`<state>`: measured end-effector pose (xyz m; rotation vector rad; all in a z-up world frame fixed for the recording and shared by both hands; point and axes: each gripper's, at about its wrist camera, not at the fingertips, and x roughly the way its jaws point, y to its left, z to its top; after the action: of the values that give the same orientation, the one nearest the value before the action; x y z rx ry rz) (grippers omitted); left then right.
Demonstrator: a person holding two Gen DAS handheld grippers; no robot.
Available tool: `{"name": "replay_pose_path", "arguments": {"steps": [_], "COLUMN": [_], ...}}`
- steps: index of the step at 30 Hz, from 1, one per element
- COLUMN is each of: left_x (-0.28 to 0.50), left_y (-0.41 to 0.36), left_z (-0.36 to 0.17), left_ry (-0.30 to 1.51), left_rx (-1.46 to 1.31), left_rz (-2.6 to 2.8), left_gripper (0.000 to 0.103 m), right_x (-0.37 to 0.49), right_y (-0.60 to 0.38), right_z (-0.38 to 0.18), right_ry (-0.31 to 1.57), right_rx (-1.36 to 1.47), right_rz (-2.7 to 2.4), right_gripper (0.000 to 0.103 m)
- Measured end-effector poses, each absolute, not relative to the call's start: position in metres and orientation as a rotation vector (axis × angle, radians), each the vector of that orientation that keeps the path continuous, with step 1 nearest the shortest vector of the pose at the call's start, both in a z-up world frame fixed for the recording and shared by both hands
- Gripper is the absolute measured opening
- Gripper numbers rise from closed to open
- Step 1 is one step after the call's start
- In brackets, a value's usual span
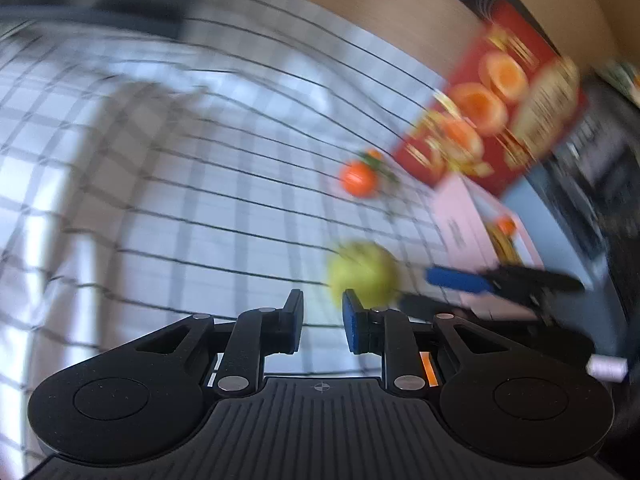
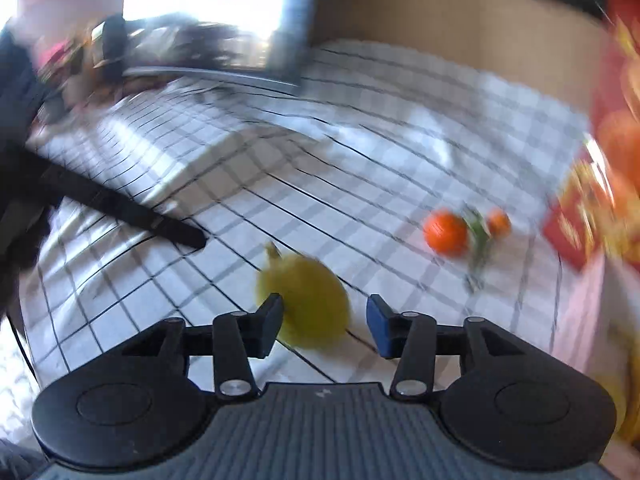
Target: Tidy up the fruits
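A yellow-green fruit [image 2: 306, 304] lies on the checked cloth between my right gripper's [image 2: 326, 322] open fingers, close to the left finger and apart from the blue right pad. An orange [image 2: 446, 232] and a smaller one [image 2: 498, 222] with green leaves lie farther right. In the left wrist view my left gripper [image 1: 322, 320] is shut with nothing held. Just beyond its right finger lies the yellow-green fruit [image 1: 362, 276], with the right gripper [image 1: 424, 292] reaching in from the right. The orange [image 1: 358, 178] lies farther back. Both views are blurred.
A red box printed with oranges [image 1: 492, 96] stands at the right, a pink box [image 1: 472, 220] in front of it. The checked cloth [image 2: 360, 140] covers the table. A bright dark-framed panel [image 2: 208, 12] stands at the back left, and the left gripper's black finger [image 2: 160, 224] reaches in.
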<state>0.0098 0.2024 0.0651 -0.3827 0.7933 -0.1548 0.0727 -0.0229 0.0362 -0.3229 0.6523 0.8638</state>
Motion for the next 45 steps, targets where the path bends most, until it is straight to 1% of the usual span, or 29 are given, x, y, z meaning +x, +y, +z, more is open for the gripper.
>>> {"name": "replay_pose_path", "arguments": {"steps": [2, 5, 10, 11, 14, 19, 23, 28, 29, 31, 34, 36, 37, 38, 42, 45], "left_x": [0.015, 0.025, 0.031, 0.028, 0.019, 0.0, -0.013, -0.012, -0.012, -0.01, 0.0, 0.007, 0.01, 0.012, 0.018, 0.021], "left_y": [0.185, 0.17, 0.175, 0.181, 0.21, 0.254, 0.265, 0.261, 0.258, 0.25, 0.232, 0.219, 0.211, 0.204, 0.182, 0.18], "left_z": [0.066, 0.066, 0.071, 0.072, 0.074, 0.075, 0.075, 0.067, 0.067, 0.066, 0.068, 0.069, 0.07, 0.071, 0.072, 0.072], "left_ry": [0.791, 0.789, 0.773, 0.767, 0.747, 0.718, 0.695, 0.711, 0.714, 0.721, 0.732, 0.743, 0.75, 0.755, 0.777, 0.777], "left_rx": [-0.311, -0.233, -0.251, -0.271, -0.358, -0.459, -0.482, -0.496, -0.493, -0.478, -0.432, -0.403, -0.382, -0.359, -0.287, -0.283], "left_rz": [-0.186, -0.172, -0.13, -0.105, 0.013, 0.151, 0.171, 0.157, 0.146, 0.111, 0.041, -0.007, -0.036, -0.061, -0.126, -0.12], "left_gripper": [0.024, 0.024, 0.024, 0.024, 0.024, 0.024, 0.024, 0.024, 0.024, 0.024, 0.024, 0.024, 0.024, 0.024, 0.024, 0.025], "right_x": [0.081, 0.085, 0.086, 0.086, 0.082, 0.056, 0.046, 0.047, 0.049, 0.055, 0.063, 0.064, 0.064, 0.062, 0.068, 0.067], "right_y": [-0.033, -0.039, -0.046, -0.045, -0.026, 0.044, 0.081, 0.083, 0.079, 0.063, 0.032, 0.013, 0.005, -0.003, -0.022, -0.026], "right_z": [0.03, 0.027, 0.034, 0.037, 0.045, 0.045, 0.027, 0.018, 0.018, 0.021, 0.031, 0.033, 0.03, 0.029, 0.017, 0.019], "right_ry": [0.694, 0.693, 0.658, 0.647, 0.581, 0.464, 0.448, 0.405, 0.408, 0.425, 0.501, 0.54, 0.567, 0.587, 0.655, 0.64], "right_rx": [-0.283, -0.269, -0.27, -0.28, -0.372, -0.588, -0.732, -0.822, -0.821, -0.788, -0.652, -0.578, -0.549, -0.531, -0.439, -0.406], "right_rz": [0.842, 0.826, 0.8, 0.804, 0.843, 1.002, 1.057, 1.005, 0.99, 0.968, 0.961, 0.941, 0.928, 0.908, 0.859, 0.841], "right_gripper": [0.045, 0.045, 0.046, 0.049, 0.051, 0.052, 0.052, 0.051, 0.048, 0.048, 0.046, 0.04, 0.033, 0.031, 0.031, 0.031]}}
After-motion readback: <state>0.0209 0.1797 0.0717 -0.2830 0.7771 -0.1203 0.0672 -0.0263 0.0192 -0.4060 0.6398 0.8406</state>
